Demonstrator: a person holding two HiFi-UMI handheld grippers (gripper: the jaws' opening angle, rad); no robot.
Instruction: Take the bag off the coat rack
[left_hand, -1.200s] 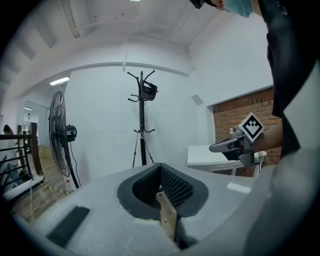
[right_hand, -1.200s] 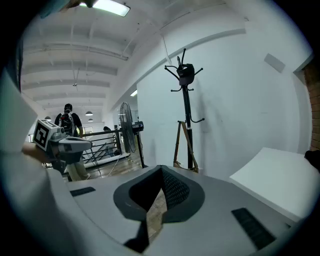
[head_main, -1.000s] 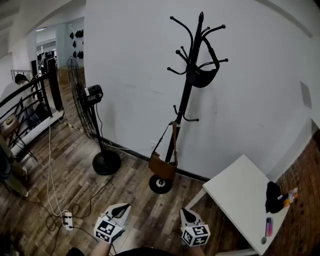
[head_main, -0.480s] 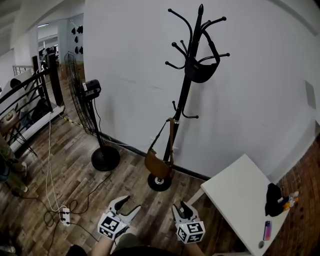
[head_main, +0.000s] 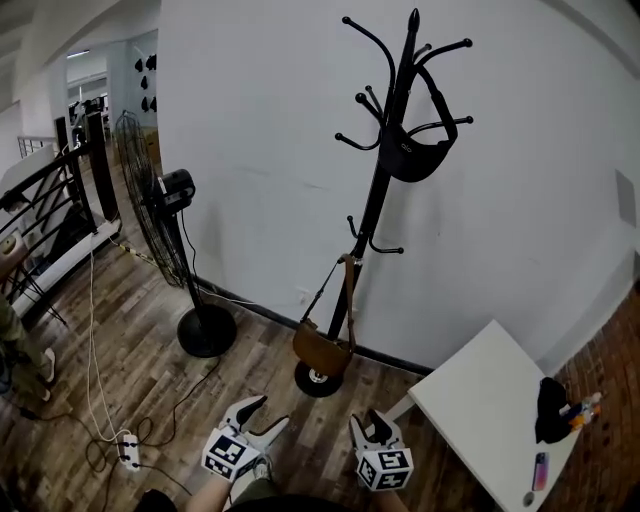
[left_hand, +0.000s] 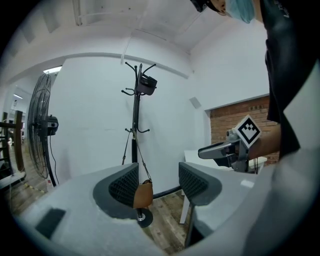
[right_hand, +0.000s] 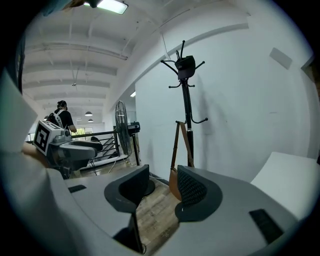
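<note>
Brown bag (head_main: 322, 348) on black coat rack (head_main: 385, 180), fan (head_main: 178, 188) beside, table (head_main: 480, 400) right, left gripper (head_main: 268, 411) and right gripper (head_main: 366, 418) just spreading, empty

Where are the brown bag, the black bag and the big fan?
brown bag (head_main: 322, 350): head view, its pouch.
black bag (head_main: 415, 160): head view, its pouch.
fan (head_main: 207, 331): head view, its round base.

The brown plank floor (head_main: 130, 330) bore a black metal coat rack (head_main: 374, 215), a black pedestal fan (head_main: 206, 331) and a white power strip (head_main: 127, 450).
</note>
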